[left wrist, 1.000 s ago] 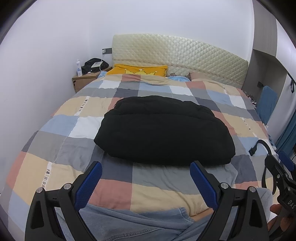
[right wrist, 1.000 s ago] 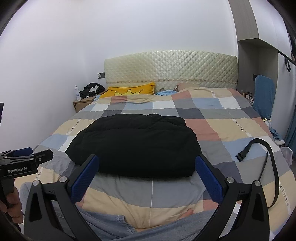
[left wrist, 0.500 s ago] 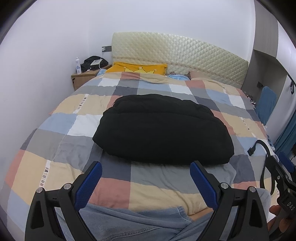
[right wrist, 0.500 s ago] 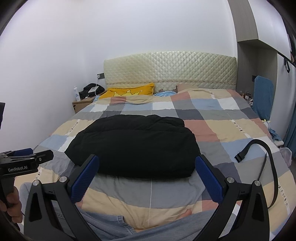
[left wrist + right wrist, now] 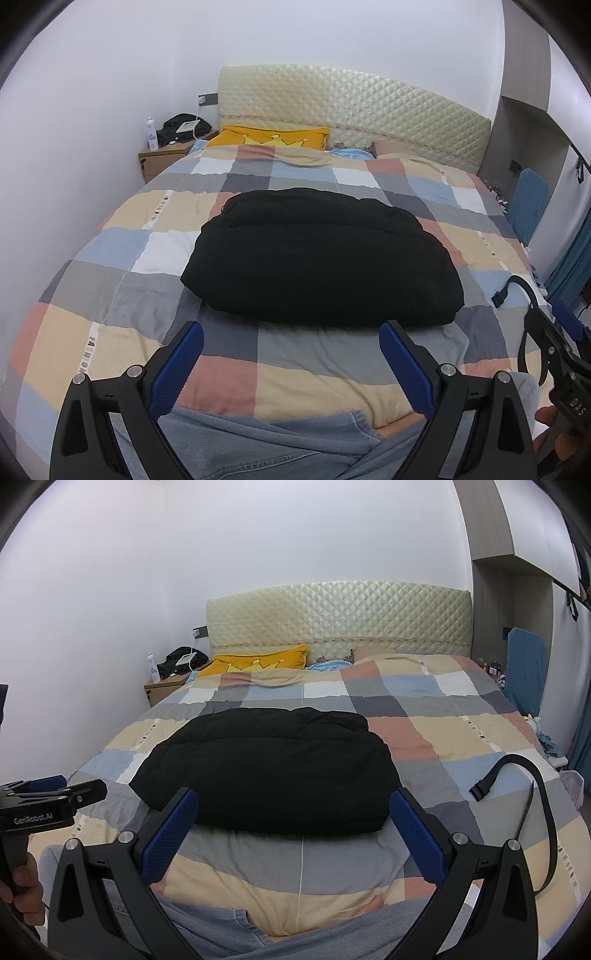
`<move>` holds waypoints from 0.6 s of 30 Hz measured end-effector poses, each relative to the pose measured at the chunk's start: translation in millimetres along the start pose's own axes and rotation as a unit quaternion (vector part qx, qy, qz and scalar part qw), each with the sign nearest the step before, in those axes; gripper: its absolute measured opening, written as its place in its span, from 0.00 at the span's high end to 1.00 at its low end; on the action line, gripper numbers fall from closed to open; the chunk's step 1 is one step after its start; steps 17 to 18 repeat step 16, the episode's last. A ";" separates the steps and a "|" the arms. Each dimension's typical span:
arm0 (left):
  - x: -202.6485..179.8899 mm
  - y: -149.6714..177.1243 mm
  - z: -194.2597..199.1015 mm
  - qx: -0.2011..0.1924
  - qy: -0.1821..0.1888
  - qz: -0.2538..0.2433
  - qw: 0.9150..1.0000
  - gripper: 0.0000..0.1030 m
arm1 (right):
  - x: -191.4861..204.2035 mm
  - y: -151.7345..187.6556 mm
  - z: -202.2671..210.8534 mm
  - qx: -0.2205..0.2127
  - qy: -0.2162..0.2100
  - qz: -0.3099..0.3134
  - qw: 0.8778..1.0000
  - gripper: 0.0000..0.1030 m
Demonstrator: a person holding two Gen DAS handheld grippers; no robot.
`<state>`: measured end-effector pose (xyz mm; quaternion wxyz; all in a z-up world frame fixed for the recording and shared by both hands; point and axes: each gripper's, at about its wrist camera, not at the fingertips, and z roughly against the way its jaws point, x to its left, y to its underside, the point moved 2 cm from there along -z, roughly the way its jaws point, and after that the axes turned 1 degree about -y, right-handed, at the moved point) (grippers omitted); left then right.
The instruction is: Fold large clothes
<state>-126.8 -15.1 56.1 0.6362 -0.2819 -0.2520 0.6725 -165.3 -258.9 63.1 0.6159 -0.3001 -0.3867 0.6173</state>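
Note:
A black padded garment lies folded into a thick rectangle in the middle of the checked bedspread. My left gripper is open, held back over the bed's near edge, short of the garment and touching nothing. My right gripper is open too, just in front of the garment's near edge with nothing between its fingers. Each gripper shows at the side of the other's view.
Denim-clad legs of the person fill the bottom edge. A black strap with a buckle lies on the bed's right side. A yellow pillow, a bedside table with a bottle, and a blue chair stand beyond.
Both grippers have stayed open. The left view has tilted slightly, so the garment sits a bit higher in frame. The right view has barely shifted.

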 end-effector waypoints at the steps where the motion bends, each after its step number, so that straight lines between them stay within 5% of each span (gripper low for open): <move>1: -1.1 -0.1 1.3 -0.001 0.002 0.000 1.000 0.06 | 0.3 0.0 -0.1 -0.001 0.001 0.000 1.000 0.00; 18: -1.8 0.9 7.5 -0.008 0.009 -0.001 1.000 0.06 | -3.2 3.9 0.9 -0.001 0.002 -0.001 1.000 0.00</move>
